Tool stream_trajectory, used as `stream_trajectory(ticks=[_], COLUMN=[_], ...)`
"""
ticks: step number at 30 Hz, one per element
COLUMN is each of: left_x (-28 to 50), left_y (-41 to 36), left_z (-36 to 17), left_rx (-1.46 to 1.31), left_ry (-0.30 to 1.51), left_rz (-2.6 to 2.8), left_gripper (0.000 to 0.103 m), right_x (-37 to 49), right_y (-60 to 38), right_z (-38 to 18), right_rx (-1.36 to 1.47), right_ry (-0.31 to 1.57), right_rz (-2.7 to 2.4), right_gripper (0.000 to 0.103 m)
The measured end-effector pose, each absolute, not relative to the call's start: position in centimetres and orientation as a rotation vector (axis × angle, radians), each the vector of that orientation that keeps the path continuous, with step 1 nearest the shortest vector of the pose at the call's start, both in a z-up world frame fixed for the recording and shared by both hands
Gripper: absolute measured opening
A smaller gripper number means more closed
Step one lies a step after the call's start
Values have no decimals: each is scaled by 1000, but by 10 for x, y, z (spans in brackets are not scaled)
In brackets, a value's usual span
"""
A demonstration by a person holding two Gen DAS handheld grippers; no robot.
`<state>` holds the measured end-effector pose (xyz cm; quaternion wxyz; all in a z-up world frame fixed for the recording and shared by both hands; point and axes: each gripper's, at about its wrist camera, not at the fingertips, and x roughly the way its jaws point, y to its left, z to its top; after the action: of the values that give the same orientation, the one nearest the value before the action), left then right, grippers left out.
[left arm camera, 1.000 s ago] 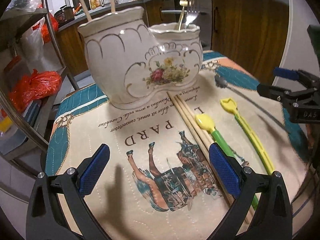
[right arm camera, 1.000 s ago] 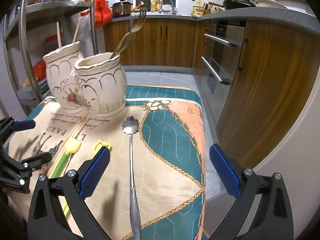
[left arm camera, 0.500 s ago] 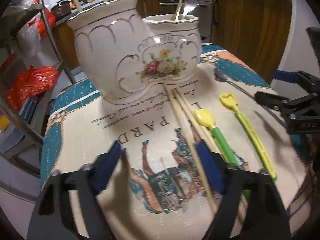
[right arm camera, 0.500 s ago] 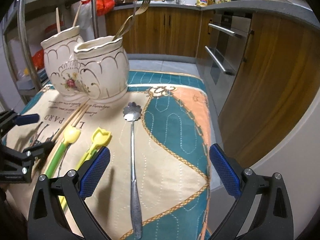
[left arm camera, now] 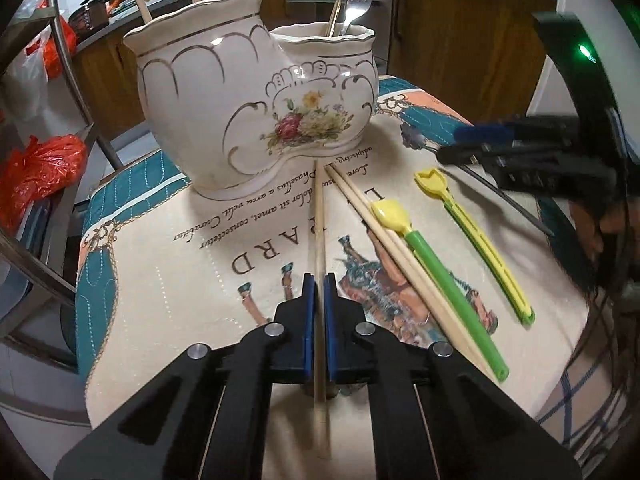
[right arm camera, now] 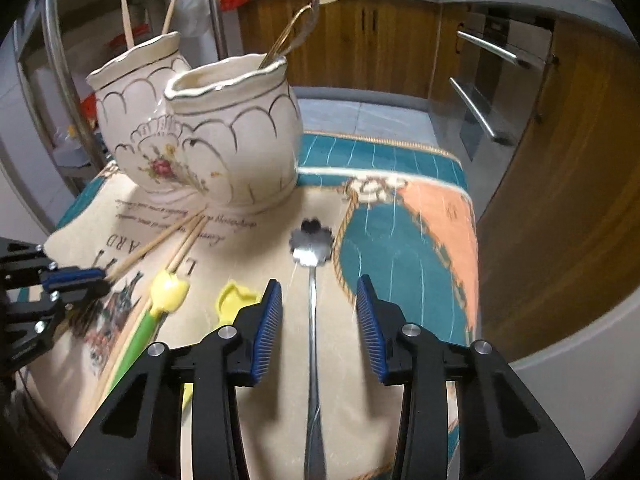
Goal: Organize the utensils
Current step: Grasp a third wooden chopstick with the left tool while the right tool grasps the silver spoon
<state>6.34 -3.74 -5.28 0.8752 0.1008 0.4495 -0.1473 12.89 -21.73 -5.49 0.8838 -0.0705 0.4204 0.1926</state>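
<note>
Wooden chopstick (left arm camera: 319, 216) pinched in left claw (left arm camera: 319, 300) (lower end cut off).

- Left gripper (left arm camera: 319, 312): black angular arms are carrying flat blue pads (left arm camera: 308, 320), with round silver screw heads shining at the joints.
- Right gripper (right arm camera: 319, 328): the same black frame is showing ribbed blue pads (right arm camera: 267, 332) and silver screws.
- In the left view, a green light is glowing on the right gripper's black housing.
</note>
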Motion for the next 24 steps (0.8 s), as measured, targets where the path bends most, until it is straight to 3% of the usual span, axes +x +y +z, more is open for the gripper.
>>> stream_trajectory(ticks=[10,15,19,24], left_x=[63,72,76,78], left_y=[-28,-33,-37,-43], left_z=[-50,-51,-53,-56], left_rx=[192,171,164,171], left_ry=[949,950,961,963], left_rz=[-348,-358,-362,-371], left_gripper=[6,6,6,6], right_x=[168,180,184,181], right_y=[-216,-218,-222,-225], right_z=[-52,-60,-61,-57], right_rx=[-153,-115,-101,-80], right_ry=[905,942,939,917], right_rz=[469,529,552,566], right_gripper=[39,31,12,4])
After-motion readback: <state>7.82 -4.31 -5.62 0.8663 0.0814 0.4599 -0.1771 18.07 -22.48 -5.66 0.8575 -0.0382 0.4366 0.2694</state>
